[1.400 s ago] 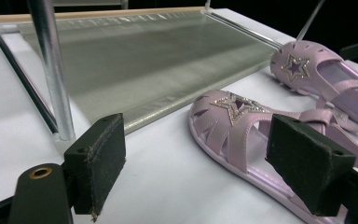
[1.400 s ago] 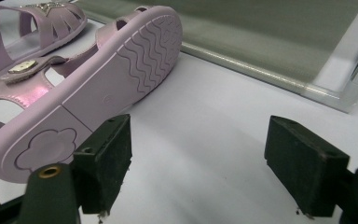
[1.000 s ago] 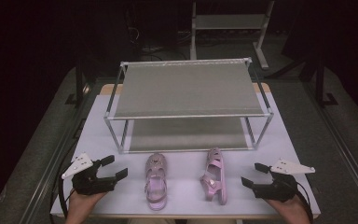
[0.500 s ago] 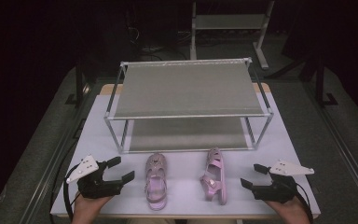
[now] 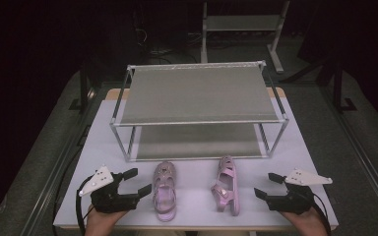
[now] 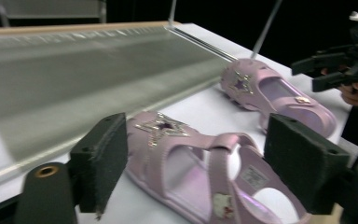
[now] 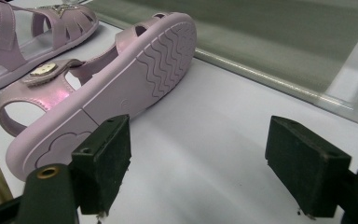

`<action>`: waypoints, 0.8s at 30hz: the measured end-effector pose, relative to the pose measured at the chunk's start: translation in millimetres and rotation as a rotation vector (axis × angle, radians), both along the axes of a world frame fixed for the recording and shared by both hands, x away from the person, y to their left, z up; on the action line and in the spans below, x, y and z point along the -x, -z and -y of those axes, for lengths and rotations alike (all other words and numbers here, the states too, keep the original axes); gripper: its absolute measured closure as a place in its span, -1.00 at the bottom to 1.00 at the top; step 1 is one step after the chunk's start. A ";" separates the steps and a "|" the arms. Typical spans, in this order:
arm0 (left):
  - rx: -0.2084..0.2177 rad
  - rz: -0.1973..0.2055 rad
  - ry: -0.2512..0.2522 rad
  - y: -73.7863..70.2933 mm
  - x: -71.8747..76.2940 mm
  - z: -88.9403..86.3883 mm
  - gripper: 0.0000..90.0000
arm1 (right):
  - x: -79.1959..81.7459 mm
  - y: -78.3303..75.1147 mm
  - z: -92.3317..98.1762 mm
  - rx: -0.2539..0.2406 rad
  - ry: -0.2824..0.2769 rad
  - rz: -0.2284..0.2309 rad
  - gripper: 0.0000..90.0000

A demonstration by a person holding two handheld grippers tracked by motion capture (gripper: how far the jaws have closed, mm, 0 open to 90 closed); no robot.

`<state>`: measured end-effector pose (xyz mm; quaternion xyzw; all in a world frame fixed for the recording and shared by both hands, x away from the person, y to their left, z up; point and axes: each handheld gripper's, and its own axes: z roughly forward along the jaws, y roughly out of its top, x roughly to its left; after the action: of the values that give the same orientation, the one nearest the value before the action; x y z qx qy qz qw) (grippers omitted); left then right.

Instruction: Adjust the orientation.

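At the near edge of the table, the left gripper stands with its jaws spread wide beside the left sandal. The jaws have just been closing slightly. In the left gripper view this sandal lies between the two pads, but neither pad presses on it; nothing is held.

Risk: the sandal lies upright on a smooth surface. If one pad contacts it before the other, the sandal is likely to slide or rotate toward the right sandal rather than be gripped. A pinch on the thin straps alone could collapse them and let the sandal drop when lifted.

The right gripper rests near the right corner, jaws spread and empty. The right sandal lies tipped on its side just left of it, sole facing the gripper; a grip across the curved sole edge may slip.

Farther off, the two-tier rack stands close behind both sandals. A low lift could strike its front rail.
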<state>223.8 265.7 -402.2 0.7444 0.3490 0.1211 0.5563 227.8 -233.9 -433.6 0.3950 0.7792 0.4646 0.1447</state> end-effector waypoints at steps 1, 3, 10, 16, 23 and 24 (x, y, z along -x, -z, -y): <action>-0.003 -0.006 0.004 0.3 0.4 2.5 -0.47 | -0.1 0.1 0.2 0.001 0.001 -0.001 -0.51; -0.020 -0.016 0.016 0.5 1.4 7.3 -0.46 | -0.4 0.4 0.7 0.002 0.001 -0.002 -0.51; -0.067 -0.063 0.032 3.4 3.3 18.8 -0.28 | -0.3 0.8 1.2 0.004 0.004 -0.004 -0.51; -0.111 -0.114 0.045 6.8 3.5 24.0 -0.17 | 0.2 0.4 1.1 0.000 0.004 -0.001 -0.51; -0.167 -0.127 0.044 9.1 4.8 28.4 0.05 | -0.5 0.9 0.1 -0.001 -0.003 -0.005 -0.51; -0.172 -0.128 0.045 9.0 4.7 28.7 0.08 | -0.3 0.8 -0.1 -0.003 -0.001 -0.005 -0.51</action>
<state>219.1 237.0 -411.2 0.8031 0.3551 0.0902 0.4698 228.1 -233.8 -434.4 0.3959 0.7793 0.4646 0.1418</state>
